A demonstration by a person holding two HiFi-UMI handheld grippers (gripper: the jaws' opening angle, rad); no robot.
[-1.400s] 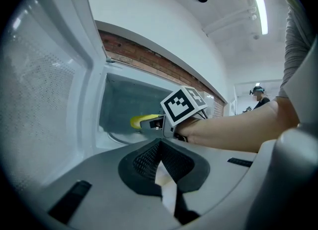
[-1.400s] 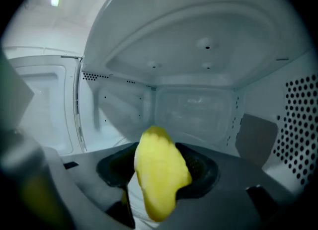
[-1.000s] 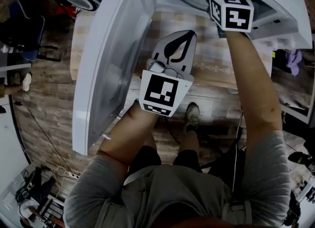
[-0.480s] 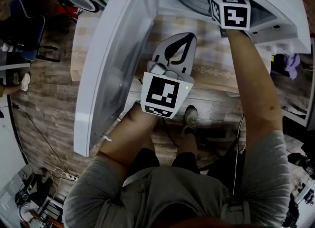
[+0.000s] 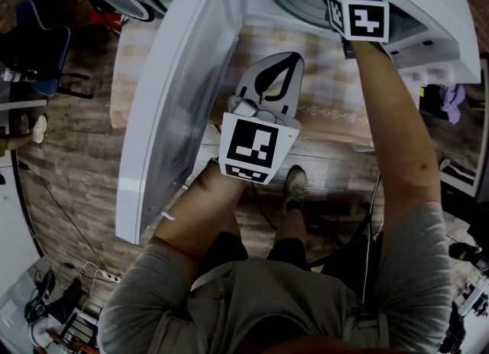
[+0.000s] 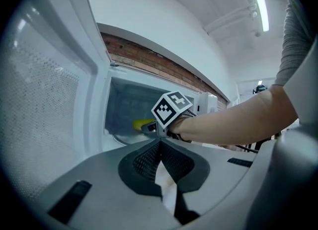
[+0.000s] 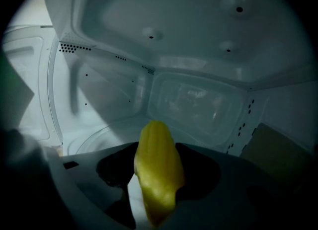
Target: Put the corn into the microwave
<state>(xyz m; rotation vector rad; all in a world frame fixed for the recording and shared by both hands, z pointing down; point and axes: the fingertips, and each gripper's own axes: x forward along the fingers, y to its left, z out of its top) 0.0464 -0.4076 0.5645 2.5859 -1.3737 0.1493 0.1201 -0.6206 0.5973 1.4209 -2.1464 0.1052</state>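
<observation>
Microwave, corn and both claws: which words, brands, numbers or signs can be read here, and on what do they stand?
No readable text anywhere.
The left claw's cube and the right claw's cube bear only black-and-white square patterns, no letters.
The microwave shows no legible label.

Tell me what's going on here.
A person is loading corn into an open microwave. The right tongs grip the corn inside the cavity, above the turntable, not yet set down. The left tongs are shut and empty, held outside by the open door.
</observation>
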